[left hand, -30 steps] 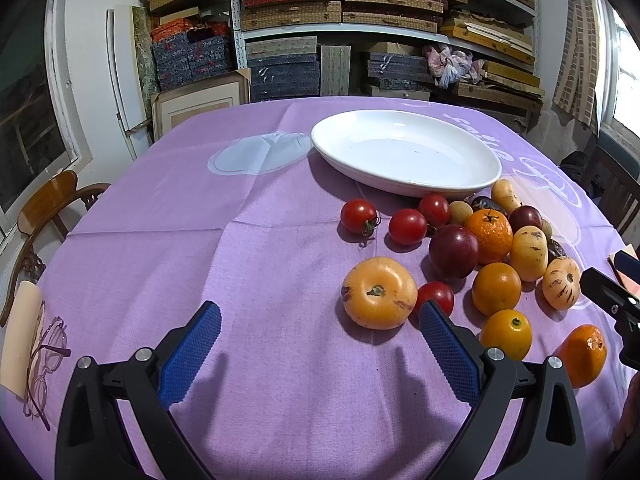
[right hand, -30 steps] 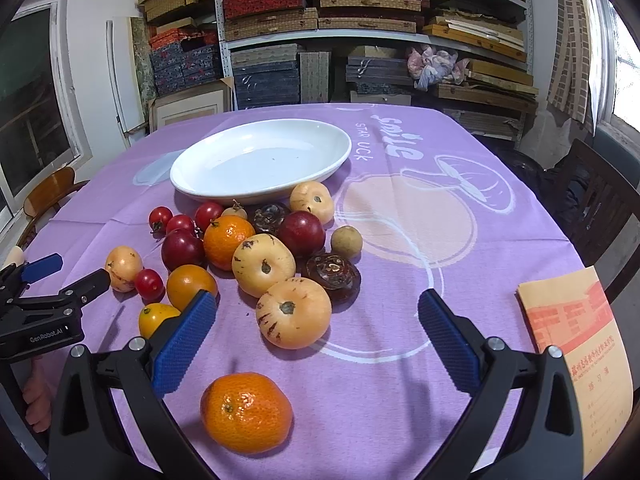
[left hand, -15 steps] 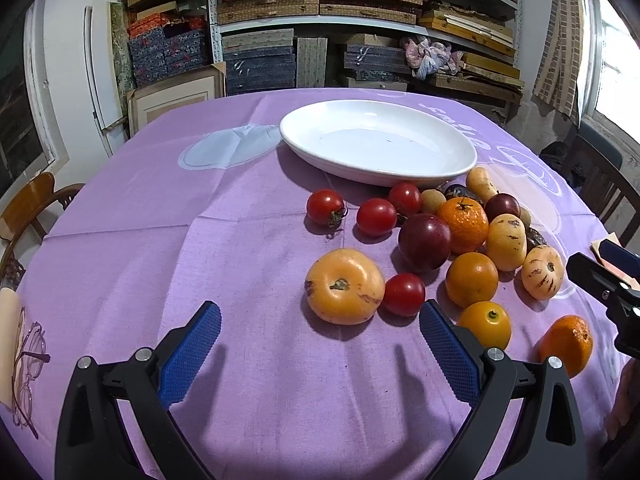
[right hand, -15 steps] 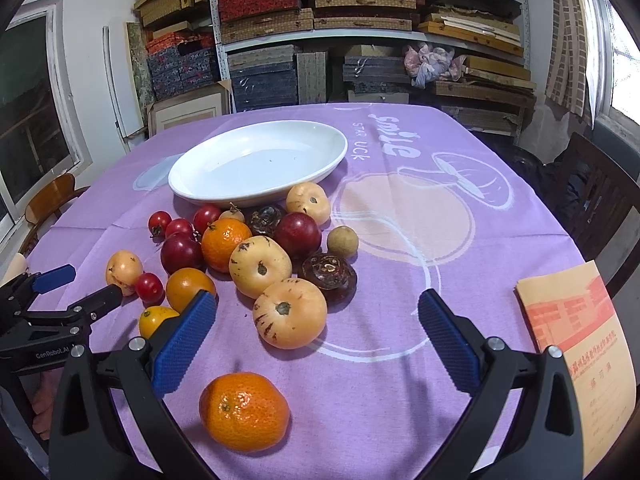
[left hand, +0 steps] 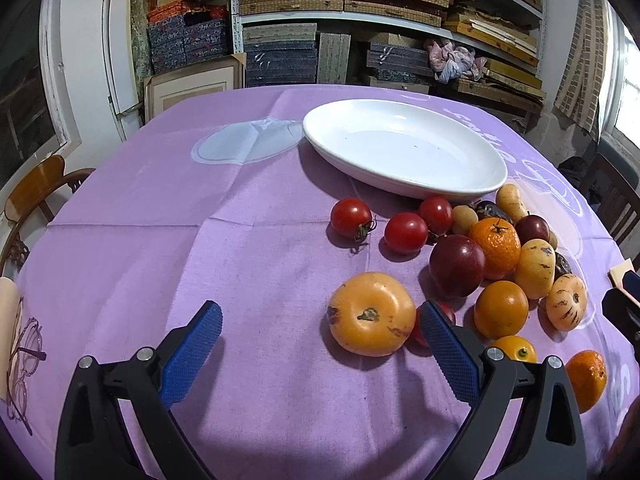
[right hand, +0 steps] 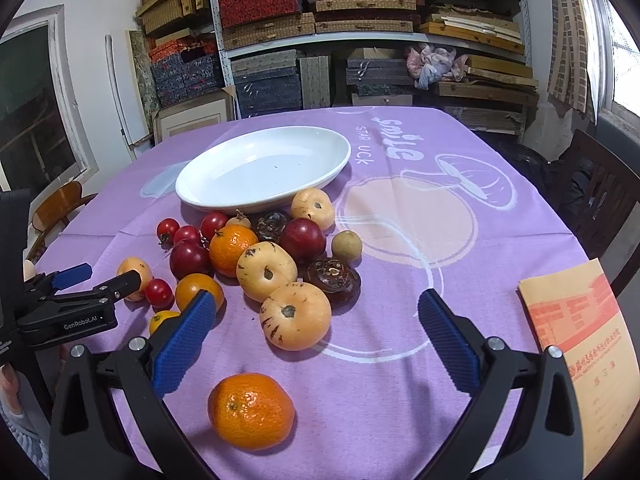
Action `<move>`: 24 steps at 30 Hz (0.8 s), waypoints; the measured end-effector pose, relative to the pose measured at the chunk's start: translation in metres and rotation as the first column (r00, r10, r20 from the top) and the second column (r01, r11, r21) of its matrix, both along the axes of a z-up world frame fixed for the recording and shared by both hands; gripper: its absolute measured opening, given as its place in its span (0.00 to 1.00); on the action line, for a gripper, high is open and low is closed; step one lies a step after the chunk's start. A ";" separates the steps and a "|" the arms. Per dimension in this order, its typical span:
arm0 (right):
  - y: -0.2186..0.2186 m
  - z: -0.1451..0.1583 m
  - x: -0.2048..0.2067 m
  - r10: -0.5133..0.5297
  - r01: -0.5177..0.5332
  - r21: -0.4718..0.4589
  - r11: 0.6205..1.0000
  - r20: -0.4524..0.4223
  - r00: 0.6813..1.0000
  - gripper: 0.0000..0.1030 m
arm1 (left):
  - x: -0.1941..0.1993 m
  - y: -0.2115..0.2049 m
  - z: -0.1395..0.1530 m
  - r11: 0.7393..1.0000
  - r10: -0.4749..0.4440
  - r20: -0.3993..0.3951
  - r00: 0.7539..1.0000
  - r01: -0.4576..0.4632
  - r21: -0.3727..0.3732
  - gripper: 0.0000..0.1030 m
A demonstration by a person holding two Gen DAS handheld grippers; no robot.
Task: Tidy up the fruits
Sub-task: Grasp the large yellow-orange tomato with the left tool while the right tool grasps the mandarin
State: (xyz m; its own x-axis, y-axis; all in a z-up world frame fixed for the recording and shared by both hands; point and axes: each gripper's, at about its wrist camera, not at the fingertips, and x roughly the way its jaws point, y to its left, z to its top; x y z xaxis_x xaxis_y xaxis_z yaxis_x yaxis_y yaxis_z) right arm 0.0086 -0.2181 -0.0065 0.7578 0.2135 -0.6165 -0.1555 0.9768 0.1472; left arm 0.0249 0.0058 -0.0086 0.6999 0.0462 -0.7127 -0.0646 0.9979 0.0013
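A white oval plate [left hand: 404, 156] [right hand: 264, 168] lies empty on the purple cloth. Several fruits lie loose in front of it: red tomatoes [left hand: 351, 217], a dark red plum [left hand: 457, 265], oranges [left hand: 496, 242], speckled yellow melons [right hand: 295, 315]. My left gripper [left hand: 320, 334] is open low over the cloth, with a big orange persimmon-like fruit [left hand: 372, 313] just ahead, between its fingers. It also shows in the right wrist view [right hand: 100, 280]. My right gripper [right hand: 316, 332] is open and empty, a mandarin [right hand: 251, 411] between its fingers, close to the camera.
A yellow-and-red booklet [right hand: 584, 344] lies at the table's right edge. Glasses [left hand: 24, 364] lie at the left edge. Wooden chairs [left hand: 36, 196] stand around the table. Shelves of boxes fill the back wall.
My left gripper has moved forward toward the big orange fruit, which now sits between its fingertips. My right gripper has shifted slightly forward; the mandarin lies closer.
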 end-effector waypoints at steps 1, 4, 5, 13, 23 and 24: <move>0.000 0.000 0.000 0.000 0.000 0.000 1.000 0.000 1.000 0.96 | 0.002 -0.001 -0.001 1.000 -0.001 -0.009 1.000 0.001 0.006 0.96; 0.000 0.000 0.000 -0.001 0.001 0.001 1.000 0.000 1.000 0.96 | 0.007 0.002 -0.003 1.000 0.006 -0.024 1.000 -0.007 -0.011 0.91; 0.000 0.000 0.000 0.000 0.000 0.001 1.000 0.000 1.000 0.96 | 0.009 0.006 -0.004 1.000 0.012 -0.032 0.999 -0.013 -0.026 0.86; 0.000 -0.001 0.000 -0.002 0.002 0.006 1.000 0.003 1.000 0.96 | 0.013 0.016 -0.009 0.997 0.009 -0.075 0.997 -0.014 -0.073 0.44; -0.003 -0.004 -0.001 0.029 -0.029 0.007 1.000 -0.027 0.999 0.96 | 0.002 0.022 -0.001 0.997 -0.016 -0.034 0.999 0.014 -0.076 0.42; -0.003 -0.006 -0.002 0.045 -0.044 0.014 0.999 -0.042 0.998 0.96 | 0.001 0.021 -0.002 0.997 -0.015 -0.038 0.999 0.013 -0.071 0.42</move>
State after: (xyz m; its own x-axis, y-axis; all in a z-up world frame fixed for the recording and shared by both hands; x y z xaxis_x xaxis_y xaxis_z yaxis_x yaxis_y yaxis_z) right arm 0.0070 -0.2210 -0.0121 0.7205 0.2544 -0.6451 -0.1920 0.9671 0.1670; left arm 0.0256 0.0265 -0.0105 0.6719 -0.0151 -0.7405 -0.0519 0.9964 -0.0675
